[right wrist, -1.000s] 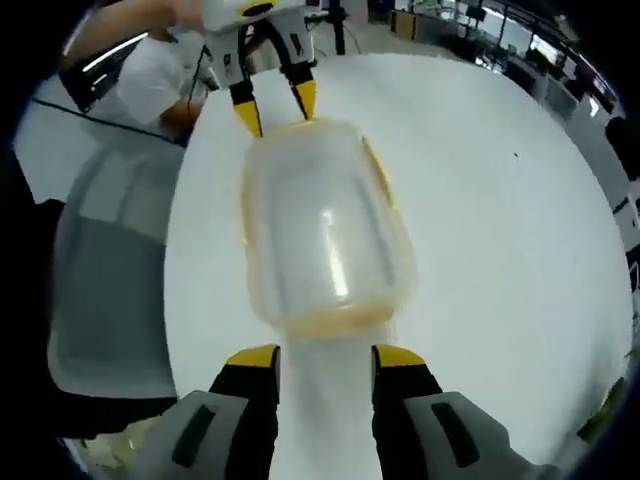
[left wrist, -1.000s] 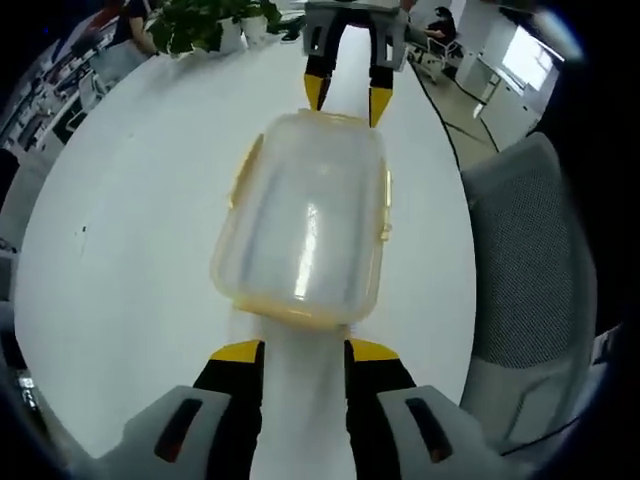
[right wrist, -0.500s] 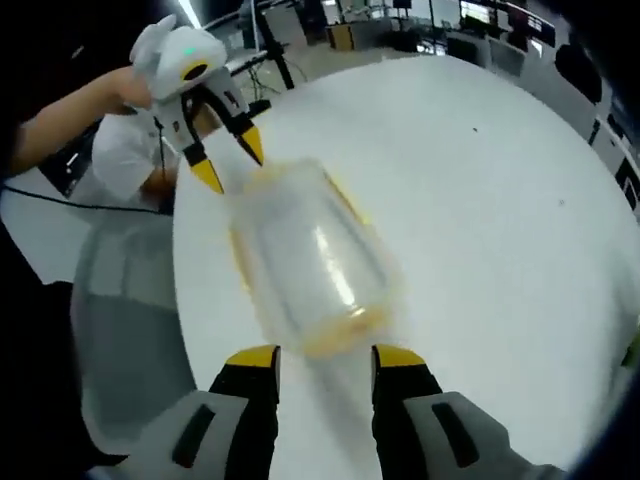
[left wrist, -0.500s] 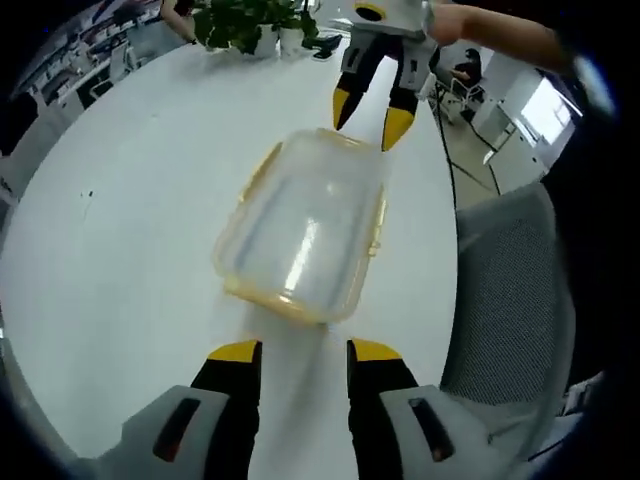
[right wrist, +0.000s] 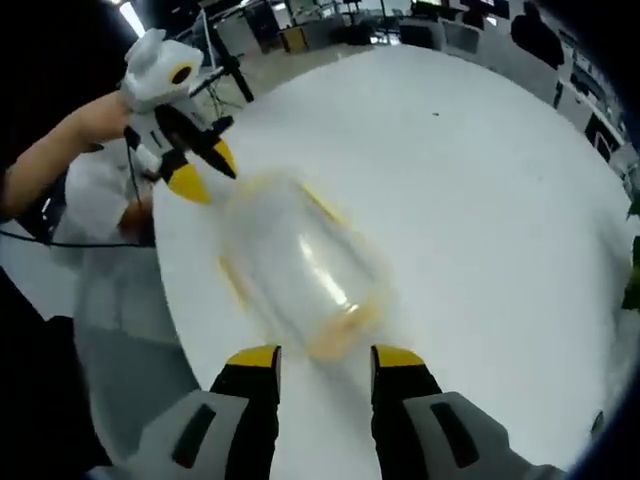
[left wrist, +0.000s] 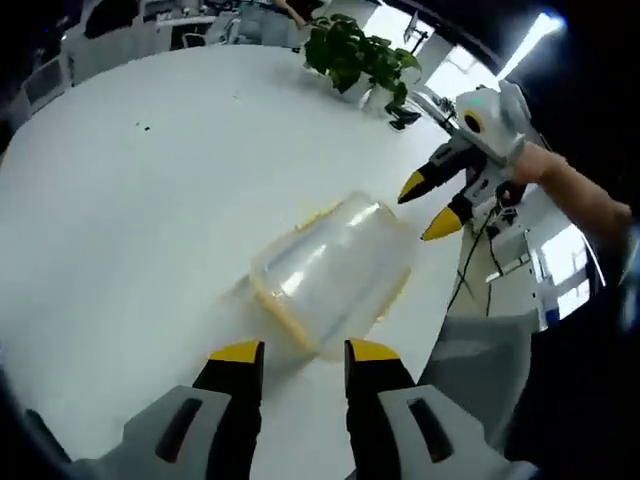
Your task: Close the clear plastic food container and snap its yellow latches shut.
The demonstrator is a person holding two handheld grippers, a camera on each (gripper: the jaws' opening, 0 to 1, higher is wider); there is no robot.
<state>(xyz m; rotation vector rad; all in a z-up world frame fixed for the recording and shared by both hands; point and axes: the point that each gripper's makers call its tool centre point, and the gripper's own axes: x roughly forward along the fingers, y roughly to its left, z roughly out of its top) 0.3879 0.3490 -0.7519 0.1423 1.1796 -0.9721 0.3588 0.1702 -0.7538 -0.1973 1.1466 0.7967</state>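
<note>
The clear plastic container [left wrist: 330, 272] lies on the white table [left wrist: 120, 200] with its lid on and yellow trim along its edges. My left gripper [left wrist: 303, 352] is open just short of the container's near end, touching nothing. My right gripper [left wrist: 428, 208], held by a hand, hovers open beyond the far right corner, off the box. In the right gripper view the container [right wrist: 300, 265] is blurred. There my right gripper [right wrist: 325, 357] stands open before its near end, and the left gripper [right wrist: 205, 172] hangs open at the far left corner. I cannot tell how the latches sit.
A potted plant [left wrist: 360, 55] stands at the table's far side. A grey chair [left wrist: 480, 350] is tucked against the table edge beside the container, also seen as the chair [right wrist: 120, 330]. Office desks line the background.
Both grippers have drawn away from the container's ends and swung off to one side. The container stays on the table; both views have rolled with the hands.
</note>
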